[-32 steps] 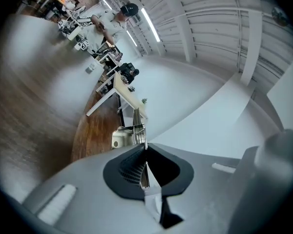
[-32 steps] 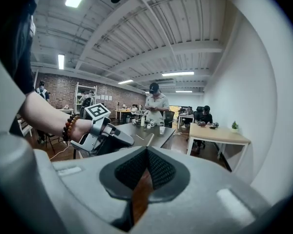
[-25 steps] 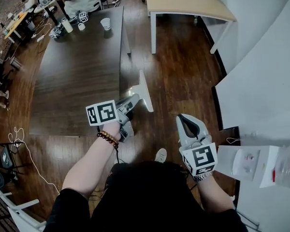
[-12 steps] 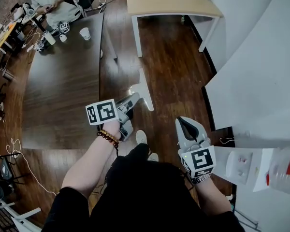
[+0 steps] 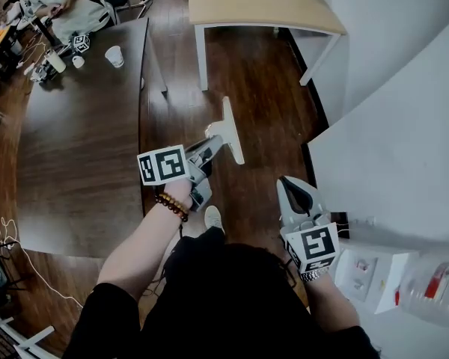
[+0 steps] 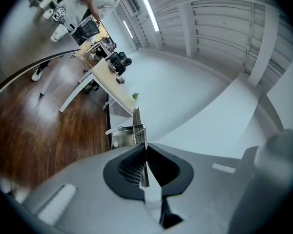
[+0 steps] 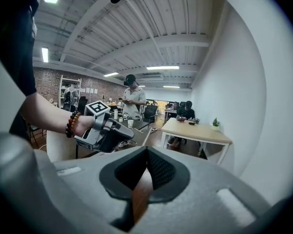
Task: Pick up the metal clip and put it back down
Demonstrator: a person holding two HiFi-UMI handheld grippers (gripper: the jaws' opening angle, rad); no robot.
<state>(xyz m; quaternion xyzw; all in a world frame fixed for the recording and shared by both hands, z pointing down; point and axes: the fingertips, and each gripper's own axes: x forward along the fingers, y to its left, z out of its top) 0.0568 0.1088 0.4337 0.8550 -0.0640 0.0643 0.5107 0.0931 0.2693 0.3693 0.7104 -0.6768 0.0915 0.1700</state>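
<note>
Left tongs out front, tight on the metal clip; right tongs low, jaws together, empty.

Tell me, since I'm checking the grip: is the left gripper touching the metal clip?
Touching. The left gripper view shows the left gripper shut on the metal clip, which sticks out ahead of its jaws.

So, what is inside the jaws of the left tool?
A thin silver metal clip, seen edge-on, clamped by the left tool. Its rear end cannot be seen: the black pads cover it.
</note>
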